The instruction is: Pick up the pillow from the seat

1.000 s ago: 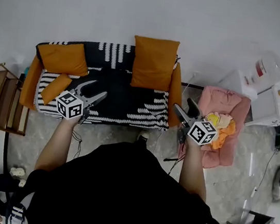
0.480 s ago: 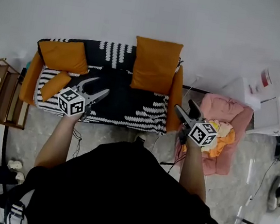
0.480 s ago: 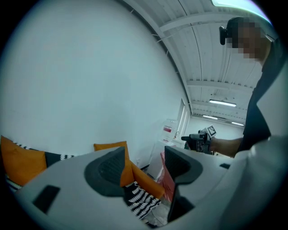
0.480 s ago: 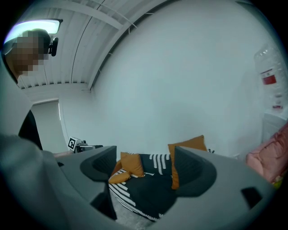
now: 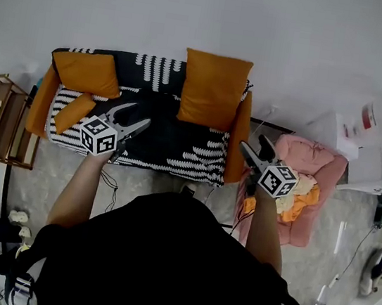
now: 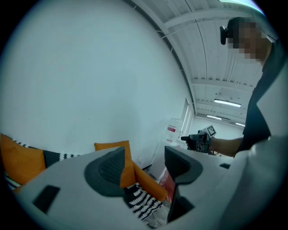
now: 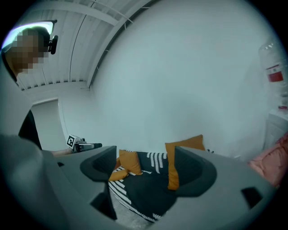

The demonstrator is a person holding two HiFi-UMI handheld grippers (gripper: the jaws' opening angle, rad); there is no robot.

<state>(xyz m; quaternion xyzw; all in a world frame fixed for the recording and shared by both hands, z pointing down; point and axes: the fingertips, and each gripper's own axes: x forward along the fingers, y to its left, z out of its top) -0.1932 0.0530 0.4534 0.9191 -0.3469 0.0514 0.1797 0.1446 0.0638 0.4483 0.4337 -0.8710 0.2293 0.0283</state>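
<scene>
A black-and-white patterned sofa (image 5: 178, 146) with orange arms holds three orange pillows. A large pillow (image 5: 214, 90) stands against the back at the right, and a second pillow (image 5: 87, 72) leans at the back left. A small pillow (image 5: 74, 113) lies on the seat at the left. My left gripper (image 5: 132, 115) hovers open over the seat's front left, empty, just right of the small pillow. My right gripper (image 5: 253, 144) is open and empty beside the sofa's right arm. In the right gripper view the sofa's pillows (image 7: 129, 161) show between the open jaws, far off.
A pink low chair (image 5: 321, 164) piled with yellow and orange cloth stands right of the sofa. A wooden rack (image 5: 2, 131) stands at its left. White appliances (image 5: 365, 131) sit at the far right. A cable (image 5: 108, 185) trails on the floor before the sofa.
Both grippers have edged slightly forward toward the sofa. Their jaws stand as before, and no pillow has moved.
</scene>
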